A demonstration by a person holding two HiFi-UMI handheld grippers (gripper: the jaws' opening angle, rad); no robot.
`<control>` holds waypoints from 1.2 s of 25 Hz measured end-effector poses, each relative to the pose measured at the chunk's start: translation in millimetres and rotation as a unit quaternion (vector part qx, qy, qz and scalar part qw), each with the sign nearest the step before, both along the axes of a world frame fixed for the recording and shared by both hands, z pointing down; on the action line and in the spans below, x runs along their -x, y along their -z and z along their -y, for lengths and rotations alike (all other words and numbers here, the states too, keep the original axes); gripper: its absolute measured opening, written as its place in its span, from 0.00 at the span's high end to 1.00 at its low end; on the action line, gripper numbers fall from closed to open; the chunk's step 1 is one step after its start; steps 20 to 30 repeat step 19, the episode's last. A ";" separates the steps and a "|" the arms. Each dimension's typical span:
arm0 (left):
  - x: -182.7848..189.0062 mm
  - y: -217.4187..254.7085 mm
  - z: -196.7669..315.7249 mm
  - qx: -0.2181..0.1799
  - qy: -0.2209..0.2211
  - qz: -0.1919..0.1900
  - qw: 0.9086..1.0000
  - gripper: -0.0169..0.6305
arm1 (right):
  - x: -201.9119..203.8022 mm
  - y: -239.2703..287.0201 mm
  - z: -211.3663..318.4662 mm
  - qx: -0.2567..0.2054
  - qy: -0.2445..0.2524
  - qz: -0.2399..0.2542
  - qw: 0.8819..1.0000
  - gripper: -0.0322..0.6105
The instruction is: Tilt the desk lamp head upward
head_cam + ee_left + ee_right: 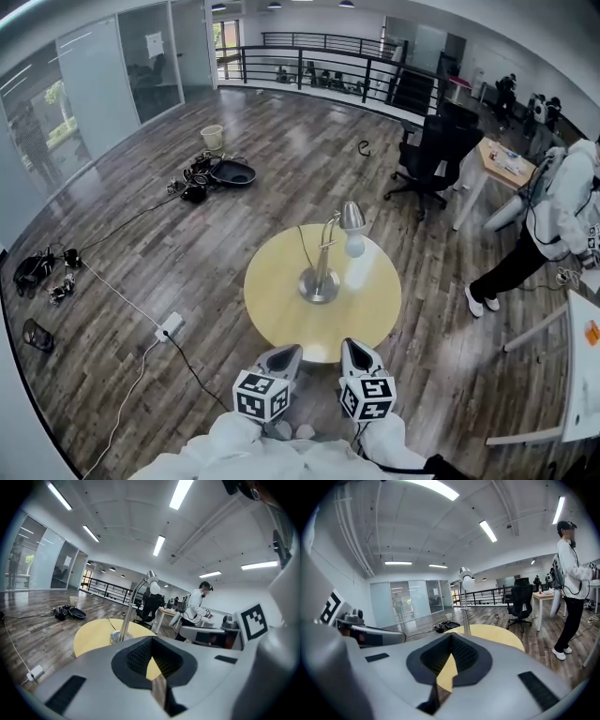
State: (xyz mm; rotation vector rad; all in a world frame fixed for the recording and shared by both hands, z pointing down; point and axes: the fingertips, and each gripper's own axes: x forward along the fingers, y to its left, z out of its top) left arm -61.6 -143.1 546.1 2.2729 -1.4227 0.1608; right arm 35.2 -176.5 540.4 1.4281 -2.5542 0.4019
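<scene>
A silver desk lamp (323,267) stands on a round yellow table (281,314), its round base (319,285) near the middle. The lamp head (352,221) with a white bulb (354,247) points down to the right. In the left gripper view the lamp (127,616) rises beyond the jaws, head (152,579) at the top. The right gripper view shows its head (465,573) above the post. My left gripper (287,357) and right gripper (357,356) hover at the table's near edge, both shut and empty, well short of the lamp.
A black office chair (433,150) and a wooden desk (504,162) stand at the back right. A person in white (553,220) leans near that desk. A power strip (170,326) and cables lie on the wood floor to the left, with dark gear (217,173) farther back.
</scene>
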 end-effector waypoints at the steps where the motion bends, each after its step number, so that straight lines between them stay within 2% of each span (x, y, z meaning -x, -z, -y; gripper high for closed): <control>1: 0.4 0.5 1.3 -0.002 0.000 0.000 1.000 0.97 | 0.4 -0.2 0.7 -0.001 0.000 -0.002 1.000 0.93; 30: 11.0 -7.2 8.8 0.002 0.002 -0.008 1.000 0.97 | 8.8 -8.7 3.8 0.007 -0.005 -0.006 1.000 0.93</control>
